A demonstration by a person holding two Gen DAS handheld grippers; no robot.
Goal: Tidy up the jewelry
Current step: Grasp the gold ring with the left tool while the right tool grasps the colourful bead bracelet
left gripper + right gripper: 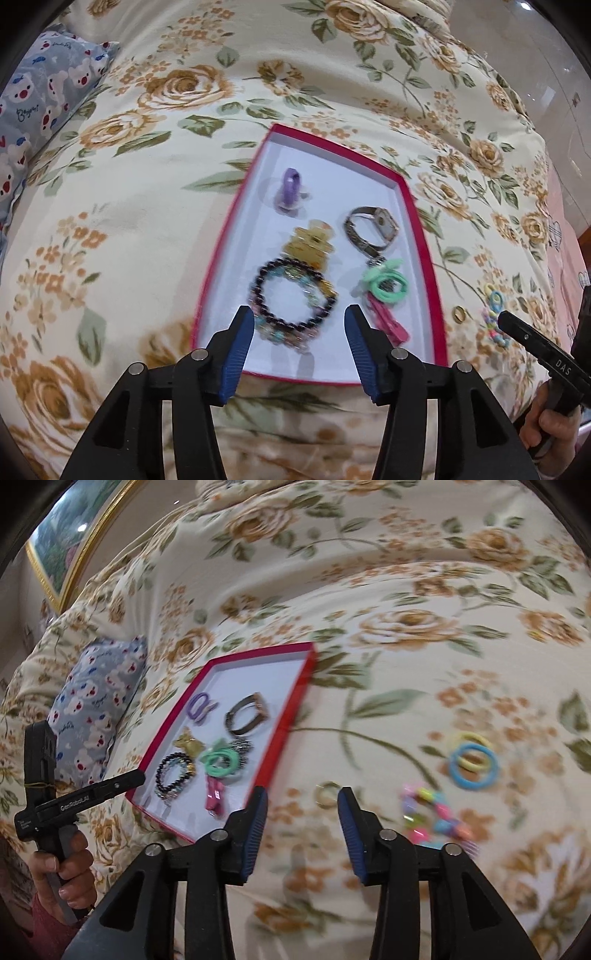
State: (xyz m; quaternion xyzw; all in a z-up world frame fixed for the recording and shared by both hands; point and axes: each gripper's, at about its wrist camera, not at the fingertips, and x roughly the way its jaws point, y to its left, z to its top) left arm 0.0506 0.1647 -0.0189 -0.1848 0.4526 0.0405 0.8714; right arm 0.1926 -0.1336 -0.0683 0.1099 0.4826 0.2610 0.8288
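A red-rimmed white tray (421, 236) (295, 701) lies on the floral bedspread. It holds a dark bead bracelet (295, 299) (173, 771), a yellow clip (308, 243), a purple ring (290, 186), a watch (373, 229) (245, 714), green hair ties (386, 286) (221, 762) and a pink clip (391, 325). My left gripper (299, 332) is open and empty just above the bead bracelet. My right gripper (301, 808) is open and empty over the bedspread, close to a gold ring (327, 794) (460, 314). A pastel bead bracelet (432, 819) (495, 314) lies to its right.
Yellow and blue hair ties (472, 762) lie on the bedspread at the right. A blue patterned pillow (48, 96) (96, 709) sits left of the tray. A framed picture (70, 542) hangs beyond the bed.
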